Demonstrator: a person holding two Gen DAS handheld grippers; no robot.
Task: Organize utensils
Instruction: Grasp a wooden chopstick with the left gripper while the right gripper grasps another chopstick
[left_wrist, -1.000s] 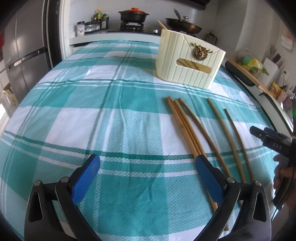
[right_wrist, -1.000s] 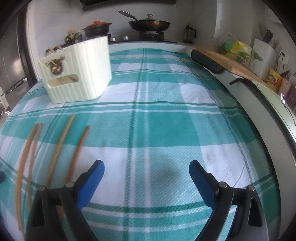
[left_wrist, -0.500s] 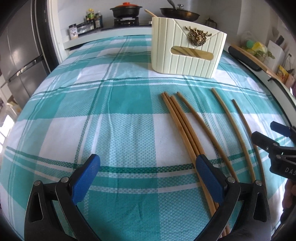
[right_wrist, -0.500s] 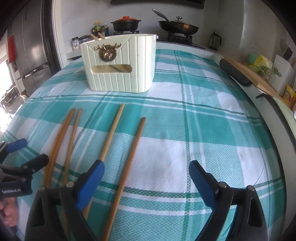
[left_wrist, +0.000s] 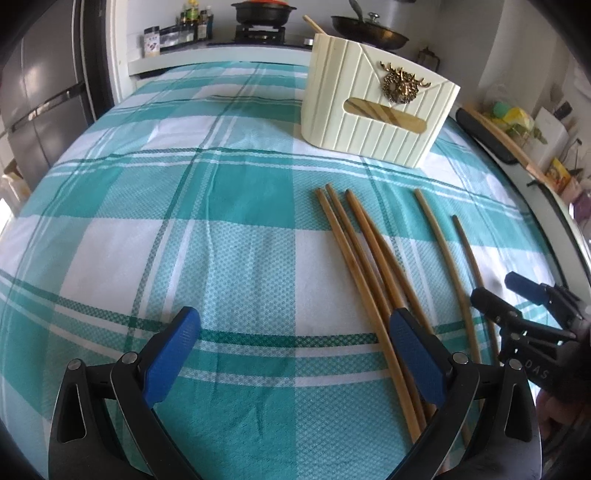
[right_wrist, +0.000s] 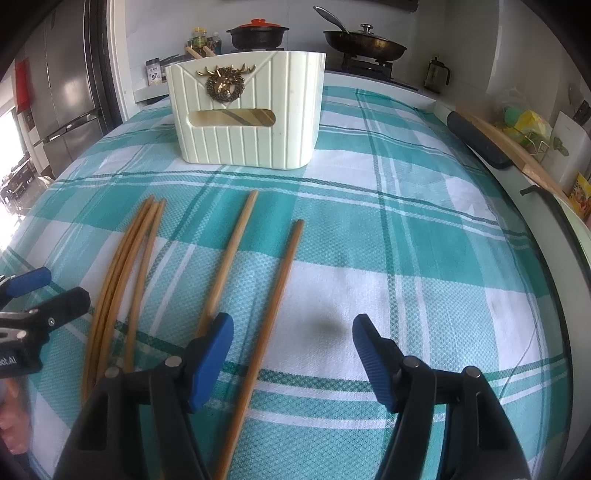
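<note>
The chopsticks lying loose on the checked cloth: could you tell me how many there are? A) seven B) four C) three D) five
D: five chopsticks lie on the cloth, three bunched at the left and two apart, in front of the cream holder.

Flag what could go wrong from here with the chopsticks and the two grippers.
The right gripper is closing around the rightmost chopstick; thin and flat on the tablecloth, it may slip out. The left gripper hangs open over three bunched chopsticks and could grab several.
</note>
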